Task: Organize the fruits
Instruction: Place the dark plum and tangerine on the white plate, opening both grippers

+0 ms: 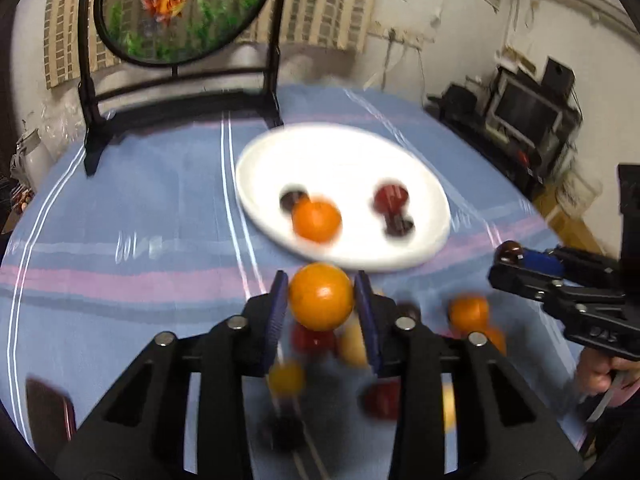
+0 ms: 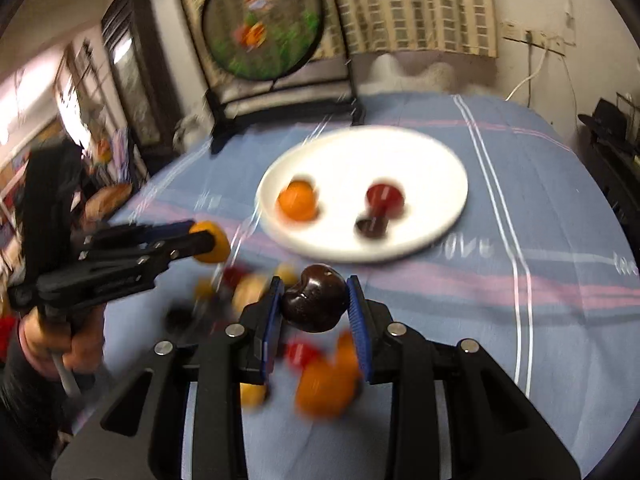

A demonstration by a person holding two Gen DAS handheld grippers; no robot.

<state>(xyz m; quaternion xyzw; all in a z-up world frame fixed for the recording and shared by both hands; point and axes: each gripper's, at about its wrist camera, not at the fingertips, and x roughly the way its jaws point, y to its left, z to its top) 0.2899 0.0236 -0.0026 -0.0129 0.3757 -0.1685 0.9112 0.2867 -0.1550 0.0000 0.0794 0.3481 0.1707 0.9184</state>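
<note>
Round white plate (image 1: 280, 152) has four fruits; my left gripper (image 1: 321, 300) clamps a round orange fruit (image 1: 321, 296), right gripper (image 2: 313, 304) a dark glossy cherry-like fruit (image 2: 314, 304); loose fruit pile (image 1: 468, 312) left.

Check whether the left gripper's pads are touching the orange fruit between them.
Touching. In the left wrist view both blue pads of the left gripper press against the sides of the orange fruit, which is held clear of the tablecloth.

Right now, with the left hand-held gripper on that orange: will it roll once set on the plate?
Probably. The orange looks round and smooth, so it could roll. The white plate appears shallow, though its raised rim may stop it. An orange already on the plate sits there, so a gentle release likely works.
</note>
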